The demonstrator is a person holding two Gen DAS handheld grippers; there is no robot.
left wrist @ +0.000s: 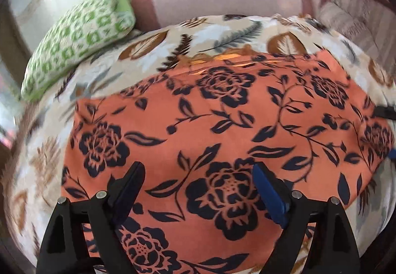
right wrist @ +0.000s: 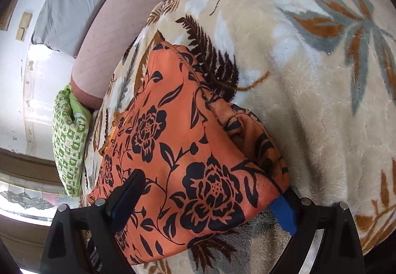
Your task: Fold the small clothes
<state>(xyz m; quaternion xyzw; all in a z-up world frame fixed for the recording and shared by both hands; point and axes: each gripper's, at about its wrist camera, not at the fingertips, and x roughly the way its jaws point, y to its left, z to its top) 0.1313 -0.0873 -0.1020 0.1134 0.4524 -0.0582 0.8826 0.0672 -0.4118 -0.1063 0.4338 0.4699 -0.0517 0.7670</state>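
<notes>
Spread wide and gripping nothing, our left tool (left wrist: 198,184) is hovering over the orange floral garment (left wrist: 222,125), freed to pick its next fold edge. Our right tool (right wrist: 210,197) is straddling the garment's near corner, fingers apart, not visibly pinching. Beyond both tools the garment is lying flat on the leaf-print blanket (right wrist: 309,75), a green pillow (left wrist: 76,36) farther off.

An orange garment (left wrist: 222,125) with black roses lies on a cream, leaf-printed blanket (right wrist: 309,100) near a green-and-white patterned pillow (left wrist: 79,36).
</notes>
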